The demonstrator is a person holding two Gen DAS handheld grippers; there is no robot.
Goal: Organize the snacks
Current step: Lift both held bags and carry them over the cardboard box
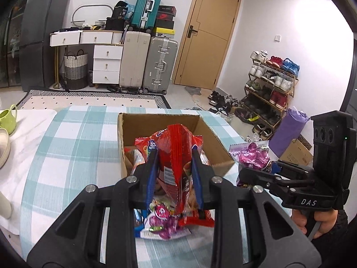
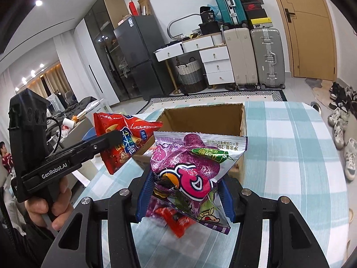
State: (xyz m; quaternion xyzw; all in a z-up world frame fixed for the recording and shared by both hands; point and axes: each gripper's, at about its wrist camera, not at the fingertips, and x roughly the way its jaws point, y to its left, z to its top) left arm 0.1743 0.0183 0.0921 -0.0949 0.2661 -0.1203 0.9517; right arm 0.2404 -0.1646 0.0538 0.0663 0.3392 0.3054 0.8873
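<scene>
Checked tablecloth (image 1: 67,147) below; left fingers (image 1: 154,167) clamp red bag (image 1: 176,147); right fingers (image 2: 146,187) clamp purple bag (image 2: 189,169).

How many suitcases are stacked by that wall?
3: a teal suitcase on top, a beige suitcase below it, a silver suitcase beside the beige one. More may be hidden.

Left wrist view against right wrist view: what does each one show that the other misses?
Only the left wrist view shows the shoe rack, the green mug and snacks inside the cardboard box. Only the right wrist view shows ceiling lights and a sofa area. Both show the left hand-held gripper clamping the red snack bag, the right hand-held gripper clamping the purple snack bag, and suitcases.
</scene>
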